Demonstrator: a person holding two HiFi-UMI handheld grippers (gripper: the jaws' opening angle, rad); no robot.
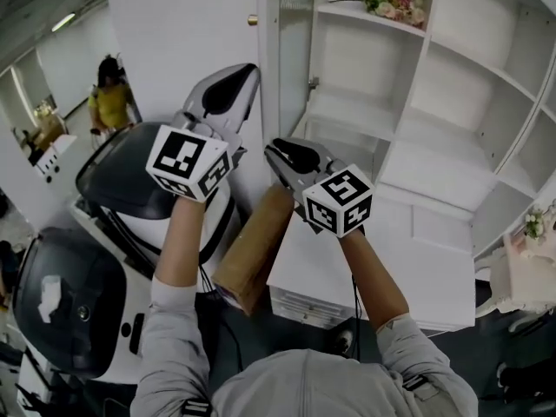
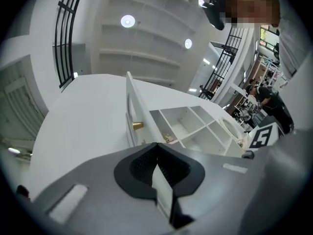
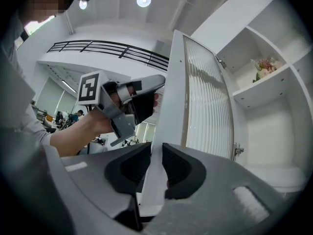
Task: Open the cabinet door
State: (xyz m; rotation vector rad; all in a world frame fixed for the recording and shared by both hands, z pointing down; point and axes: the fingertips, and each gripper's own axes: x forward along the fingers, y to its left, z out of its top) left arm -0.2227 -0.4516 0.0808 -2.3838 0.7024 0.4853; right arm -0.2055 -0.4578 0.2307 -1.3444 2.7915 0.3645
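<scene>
— Cabinet door (image 3: 170, 111): where is it?
— Standing open, edge-on to the person. The right gripper (image 3: 157, 151) has its jaws half closed, both pads pressed on that edge, with ribbed glass on the inner side.
— And the other one?
— The left gripper (image 2: 157, 146) has its jaws fully together on nothing. Its tips are just beside the door's outer face, with the brass knob (image 2: 137, 126) ahead.
— What's around?
— White shelves (image 1: 452, 68) inside, with flowers (image 1: 395, 1) on the top one. A brown cardboard box (image 1: 252, 250) stands beside a low white drawer unit (image 1: 391, 268), under the arms. Black-and-white machines (image 1: 122, 176) are at left, with a person in yellow (image 1: 111, 104) behind.
— Room? Writing?
— White hall, round ceiling lights (image 2: 127, 20), black railing (image 3: 107, 48). Black square markers on the gripper cubes.
</scene>
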